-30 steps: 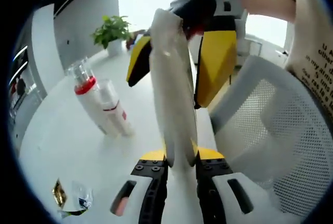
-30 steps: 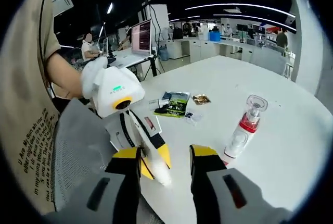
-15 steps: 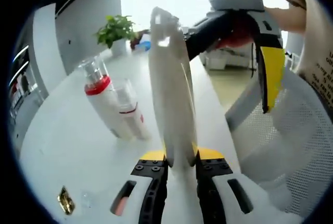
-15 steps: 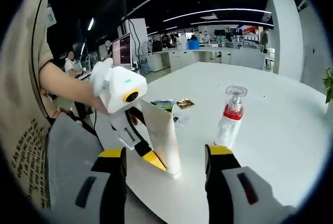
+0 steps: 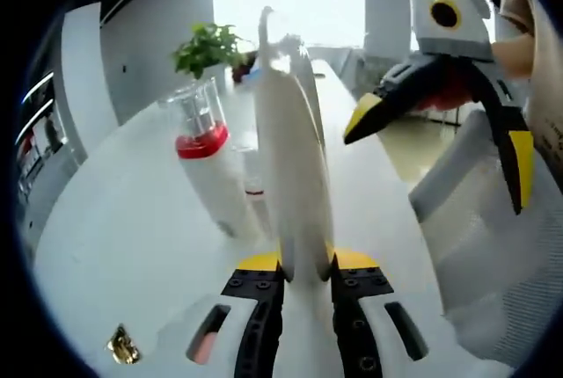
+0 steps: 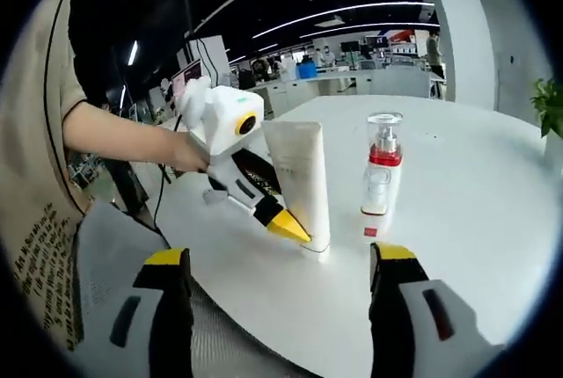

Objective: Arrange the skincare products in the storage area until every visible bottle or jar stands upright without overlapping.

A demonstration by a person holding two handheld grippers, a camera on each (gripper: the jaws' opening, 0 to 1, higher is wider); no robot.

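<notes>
The round white table (image 6: 493,220) spreads across the middle and right of your right gripper view, and across the left half of your left gripper view. Behind it, far off, an office with desks and monitors sits at the upper middle.

Your tall white squeeze tube (image 6: 302,186) stands cap-down on the table at the centre of the right gripper view. A second ago it was tilted and low near the table edge; now it is upright. In the left gripper view the tube (image 5: 292,185) rises straight up the middle of the frame.

Your left gripper (image 6: 286,224) is clenched on the tube's lower part; from its own camera, the jaws (image 5: 301,283) pinch it at the bottom centre.

Your right gripper (image 6: 277,259) has spread wide and pulled back, its jaws empty at the lower corners; in the left gripper view it (image 5: 440,145) sits at the upper right, well clear of the tube it earlier flanked.

Just right of the tube stands the white pump bottle with a red collar and clear cap (image 6: 382,176), upright, near but apart, as best I can judge.

A small green plant (image 5: 209,47) sits at the upper left, and a small gold packet (image 5: 124,345) at the lower left.

The tube looks ready to release.
</notes>
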